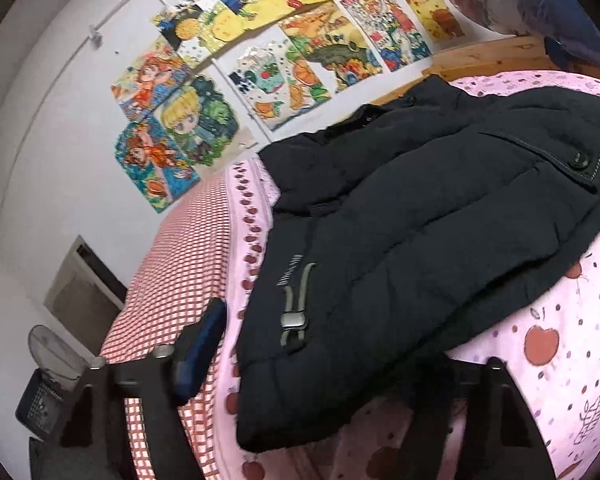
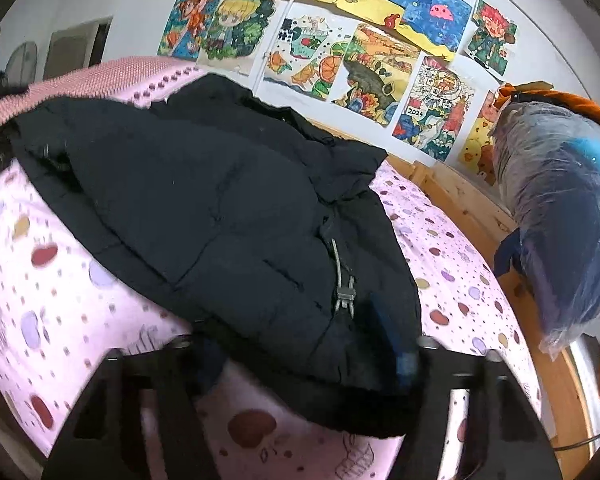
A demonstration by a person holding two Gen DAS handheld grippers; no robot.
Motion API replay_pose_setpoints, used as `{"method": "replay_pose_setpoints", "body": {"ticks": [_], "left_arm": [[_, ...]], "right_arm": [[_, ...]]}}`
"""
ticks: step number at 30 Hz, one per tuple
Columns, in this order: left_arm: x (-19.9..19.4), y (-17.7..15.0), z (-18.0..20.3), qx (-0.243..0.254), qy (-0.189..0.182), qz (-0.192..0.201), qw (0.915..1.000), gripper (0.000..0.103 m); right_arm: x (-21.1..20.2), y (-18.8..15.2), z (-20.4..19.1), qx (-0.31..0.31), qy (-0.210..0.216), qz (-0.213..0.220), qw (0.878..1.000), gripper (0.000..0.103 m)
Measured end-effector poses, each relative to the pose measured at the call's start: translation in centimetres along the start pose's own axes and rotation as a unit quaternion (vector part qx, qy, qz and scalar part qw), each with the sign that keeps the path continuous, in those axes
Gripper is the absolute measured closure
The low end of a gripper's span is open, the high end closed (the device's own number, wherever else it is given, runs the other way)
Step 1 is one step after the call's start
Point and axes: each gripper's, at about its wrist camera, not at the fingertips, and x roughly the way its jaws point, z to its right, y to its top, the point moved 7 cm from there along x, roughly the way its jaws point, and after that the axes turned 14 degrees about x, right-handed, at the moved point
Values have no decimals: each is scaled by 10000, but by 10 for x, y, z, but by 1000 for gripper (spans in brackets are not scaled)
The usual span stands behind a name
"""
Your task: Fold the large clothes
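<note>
**Quilted black coat on the bed, a gripper at each end of its hem**

Here we see a black puffer coat (image 1: 420,208) lying across the pink fruit-print sheet (image 1: 572,360), its padded panels stitched in broad soft ridges, matte and slightly creased. A grey cord with a metal toggle (image 1: 294,320) sits near the hem, and a round dark button (image 1: 578,158) closes a flap farther up. The hem reaches the near edge of the bed, while the collar end lies toward the far edge by the wooden bed frame (image 2: 460,196).

The left gripper (image 1: 328,364) stands half open with the hem corner between its fingers; the blue-padded finger (image 1: 200,356) is clear of the cloth, and the other finger is a dark blur, so we cannot tell whether it grips.

In the right wrist view the right gripper (image 2: 304,356) is likewise about half open across the hem. Its blue pad (image 2: 404,360) seems to rest against the coat's edge, though motion blur leaves contact uncertain.

A red-checked cloth (image 1: 172,264) covers the bed's left edge. Glossy plastic-wrapped bedding (image 2: 560,220) is cut off at the right.
</note>
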Motion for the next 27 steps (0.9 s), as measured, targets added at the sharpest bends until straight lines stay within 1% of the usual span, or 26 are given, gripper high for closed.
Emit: {"method": "replay_pose_setpoints", "body": {"ticks": [1, 2, 3, 4, 6, 7, 8, 11, 14, 17, 18, 19, 22, 24, 27], "left_arm": [[0, 2, 1, 14, -54, 6, 10000, 49], [0, 3, 2, 26, -87, 18, 10000, 52], [-2, 6, 2, 39, -115, 49, 9999, 59], [-3, 8, 2, 59, -156, 88, 9998, 67], [-7, 13, 0, 82, -134, 158, 9998, 69], [-9, 15, -2, 70, -136, 212, 9997, 73], [-11, 18, -5, 32, -156, 275, 9995, 74], [-13, 26, -15, -47, -167, 362, 9992, 76], [-16, 36, -30, -292, -261, 456, 9982, 81], [-22, 46, -43, -546, -387, 598, 9960, 87], [-27, 49, -44, -570, -379, 686, 9953, 89], [-34, 52, -45, -547, -322, 809, 9947, 95], [-55, 54, -45, -567, -200, 1075, 9924, 95], [-70, 53, -46, -570, -183, 1209, 9909, 95], [-90, 53, -48, -529, -190, 1357, 9891, 96]], "right_arm": [[-1, 4, 0, 68, 26, 47, 10000, 58], [-3, 9, 0, 109, 32, 122, 9999, 61], [-6, 13, -2, 123, 72, 196, 9997, 71], [-8, 18, -4, 136, 115, 289, 9994, 74], [-10, 27, -4, 170, 90, 440, 9988, 76], [-11, 31, -4, 223, 105, 501, 9984, 77], [-11, 34, -3, 278, 120, 528, 9981, 78], [-11, 42, 5, 710, 323, 601, 9951, 81], [-9, 46, 12, 1213, 556, 699, 9886, 82], [-6, 50, 20, 1687, 790, 835, 9789, 84], [-6, 50, 22, 1775, 819, 897, 9766, 87], [-8, 51, 25, 1883, 859, 1004, 9732, 90], [-15, 51, 29, 2029, 901, 1257, 9669, 93], [-27, 51, 34, 2089, 901, 1469, 9626, 93], [-48, 50, 37, 2028, 853, 1736, 9599, 94]]}}
